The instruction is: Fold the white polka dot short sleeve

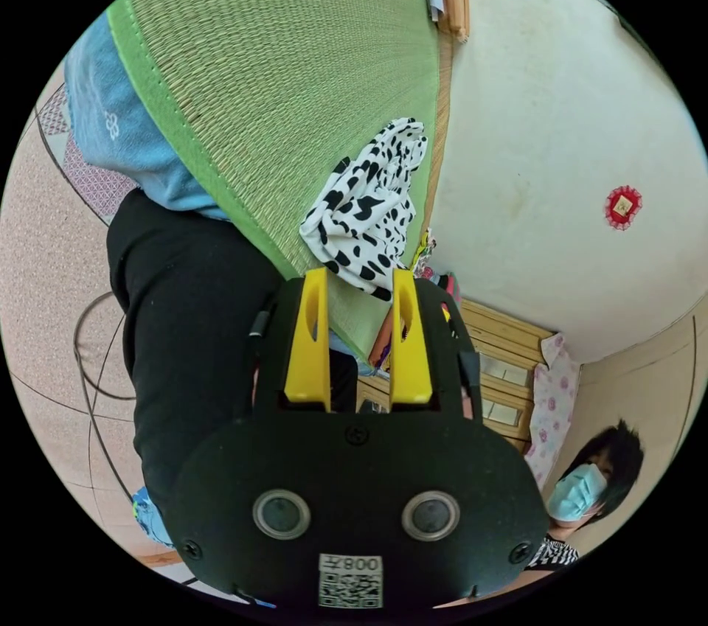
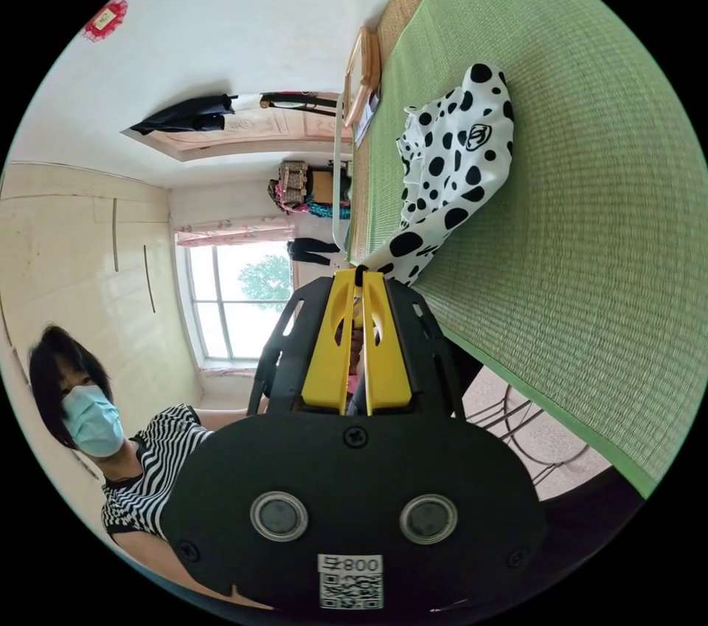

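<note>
1. Shirt (image 1: 369,213): white with black spots and blotches.
2. Mat (image 1: 280,80): woven green with a brighter green border.
3. Left gripper (image 1: 359,279): yellow jaws on a black body.
4. Right gripper (image 2: 359,279): yellow jaws, black body.
5. Wall ornament (image 1: 623,207): red with a gold centre.
6. Person's top (image 2: 147,464): black and white stripes.
7. Mask (image 2: 92,421): light blue.
8. Bedsheet (image 1: 118,124): blue.

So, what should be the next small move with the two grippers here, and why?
Probably bring the open left gripper down to pinch the near edge of the polka dot shirt. The right gripper is shut on one corner, and the shirt lies bunched on the green mat, so a second hold seems needed to spread it.
</note>
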Demonstrator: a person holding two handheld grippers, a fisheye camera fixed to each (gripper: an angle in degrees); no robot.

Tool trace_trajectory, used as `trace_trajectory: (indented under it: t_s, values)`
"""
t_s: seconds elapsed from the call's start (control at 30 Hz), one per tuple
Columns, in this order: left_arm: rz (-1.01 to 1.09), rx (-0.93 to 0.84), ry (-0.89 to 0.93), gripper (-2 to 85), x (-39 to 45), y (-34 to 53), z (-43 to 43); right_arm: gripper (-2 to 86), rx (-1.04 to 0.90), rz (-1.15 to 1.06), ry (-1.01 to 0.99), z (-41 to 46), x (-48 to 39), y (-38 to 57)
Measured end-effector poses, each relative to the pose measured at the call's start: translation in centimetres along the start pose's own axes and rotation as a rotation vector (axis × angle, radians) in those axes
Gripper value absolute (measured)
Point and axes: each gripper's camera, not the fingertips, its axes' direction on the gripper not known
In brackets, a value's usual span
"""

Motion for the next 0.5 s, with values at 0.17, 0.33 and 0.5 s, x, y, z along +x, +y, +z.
trace_trajectory:
  t_s: [0.17, 0.33, 0.5]
  values:
    - [-0.011, -0.018, -0.013, 12.4, -0.4, -1.2, -0.9, 1.6, -0.008, -0.015, -0.006, 0.5, -1.0, -0.4]
    - [-0.028, 0.006, -0.03, 11.4, -1.0, -2.1, -1.5, 1.6, -0.005, -0.023, -0.013, 0.6, -1.9, -0.4]
    - [-0.047, 0.045, -0.021, 8.9, -1.9, -2.8, -1.9, 1.6, -0.003, -0.023, -0.014, 0.4, -2.4, -0.1]
